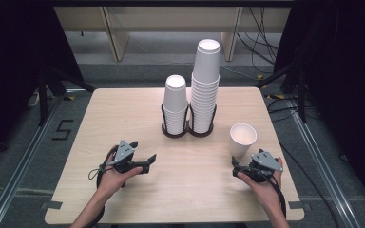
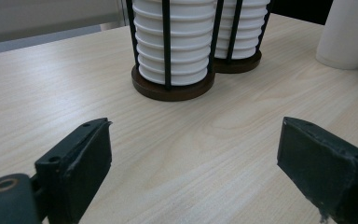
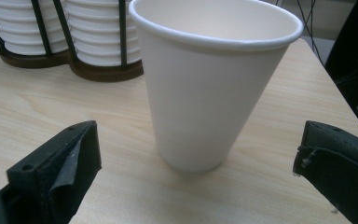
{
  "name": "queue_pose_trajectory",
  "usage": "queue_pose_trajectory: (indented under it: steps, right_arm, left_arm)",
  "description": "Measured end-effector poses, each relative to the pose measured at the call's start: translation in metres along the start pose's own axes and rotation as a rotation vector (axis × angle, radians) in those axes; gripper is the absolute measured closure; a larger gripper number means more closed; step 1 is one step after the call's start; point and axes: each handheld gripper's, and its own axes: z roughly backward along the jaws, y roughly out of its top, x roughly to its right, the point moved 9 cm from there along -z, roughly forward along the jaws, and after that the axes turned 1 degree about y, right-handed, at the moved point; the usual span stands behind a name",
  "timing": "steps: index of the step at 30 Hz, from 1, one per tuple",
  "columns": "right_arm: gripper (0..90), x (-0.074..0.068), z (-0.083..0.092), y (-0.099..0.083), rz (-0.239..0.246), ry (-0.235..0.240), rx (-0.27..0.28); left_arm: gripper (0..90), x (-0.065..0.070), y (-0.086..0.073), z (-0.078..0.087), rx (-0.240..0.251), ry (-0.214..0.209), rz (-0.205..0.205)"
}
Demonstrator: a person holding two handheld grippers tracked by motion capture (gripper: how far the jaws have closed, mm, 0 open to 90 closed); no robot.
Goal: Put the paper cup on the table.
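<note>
A single white paper cup [image 1: 242, 139] stands upright on the wooden table [image 1: 123, 109], right of centre. My right gripper [image 1: 244, 159] sits just in front of it, held in a hand. In the right gripper view the cup [image 3: 205, 84] rises close ahead, and the right gripper [image 3: 198, 140] is open, with its jaws wide to either side and not touching the cup. My left gripper [image 1: 143, 151] rests low over the table at front left. Its own view shows the left gripper [image 2: 193, 126] open over bare wood.
Two stacks of white cups stand in black wire holders on brown bases at the table's middle back: a shorter stack [image 1: 176, 107] and a taller stack [image 1: 205, 85] to its right. The shorter stack [image 2: 172, 56] is straight ahead of the left gripper. Cables lie on the floor beyond.
</note>
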Motion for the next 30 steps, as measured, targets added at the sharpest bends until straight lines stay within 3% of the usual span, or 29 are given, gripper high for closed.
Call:
queue_pose_trajectory:
  steps: [1, 2, 3, 4, 5, 10, 11, 14, 15, 16, 17, 25, 26, 27, 28, 29, 30]
  right_arm:
    - [0.5, 0.000, 0.001, 0.000, 0.005, 0.015, 0.002]
    - [0.5, 0.002, 0.003, 0.000, 0.031, -0.004, 0.009]
    - [0.5, 0.001, 0.005, -0.001, -0.005, -0.016, 0.004]
    - [0.5, 0.000, 0.007, -0.002, -0.011, -0.011, -0.003]
    - [0.5, 0.003, 0.007, -0.001, 0.029, -0.008, 0.012]
    - [0.5, 0.006, 0.012, -0.005, 0.023, -0.011, 0.020]
    - [0.5, 0.005, 0.015, -0.007, -0.018, -0.017, 0.006]
    - [0.5, 0.010, 0.017, -0.009, 0.019, -0.020, 0.020]
    - [0.5, 0.009, 0.018, -0.010, -0.006, -0.029, 0.024]
    - [0.5, 0.011, 0.018, -0.011, 0.020, -0.029, 0.029]
    - [0.5, 0.009, 0.020, -0.013, -0.007, -0.028, 0.018]
    - [0.5, 0.010, 0.025, -0.018, -0.006, -0.012, 0.051]
    - [0.5, 0.012, 0.026, -0.019, -0.007, -0.028, 0.057]
    - [0.5, 0.010, 0.028, -0.021, -0.041, -0.033, 0.050]
    - [0.5, 0.013, 0.028, -0.019, -0.008, -0.036, 0.071]
    - [0.4, 0.011, 0.029, -0.021, -0.040, -0.036, 0.063]
    - [0.5, 0.013, 0.029, -0.020, -0.033, -0.042, 0.072]
  left_arm:
    - [9.4, 0.000, 0.000, 0.000, 0.000, 0.000, 0.000]
    - [9.4, 0.000, 0.000, 0.000, 0.000, 0.000, -0.002]
    - [9.4, 0.000, 0.000, 0.000, 0.000, 0.000, -0.002]
    - [9.4, 0.000, 0.000, 0.000, 0.000, 0.001, -0.001]
    - [9.3, 0.000, 0.000, 0.000, 0.000, 0.000, -0.001]
    - [9.4, -0.001, -0.001, 0.000, -0.003, 0.002, 0.003]
    - [9.4, -0.001, -0.001, 0.000, 0.000, 0.001, 0.004]
    - [9.4, -0.001, -0.002, -0.001, 0.000, -0.001, 0.001]
    - [9.4, 0.000, -0.002, -0.001, -0.005, 0.001, 0.000]
    - [9.4, 0.000, -0.002, -0.001, -0.006, 0.002, 0.000]
    - [9.3, 0.000, -0.002, -0.001, -0.006, 0.002, 0.000]
    - [9.2, -0.001, -0.003, -0.001, -0.004, 0.005, 0.003]
    - [9.1, -0.001, -0.003, -0.001, -0.007, 0.003, 0.002]
    - [8.8, 0.000, -0.004, -0.002, -0.008, -0.001, 0.001]
    - [8.3, 0.002, -0.004, -0.003, -0.006, -0.005, -0.001]
    - [7.9, 0.003, -0.004, -0.003, -0.011, -0.007, -0.001]
    - [7.7, 0.005, -0.004, -0.004, -0.013, -0.011, -0.003]
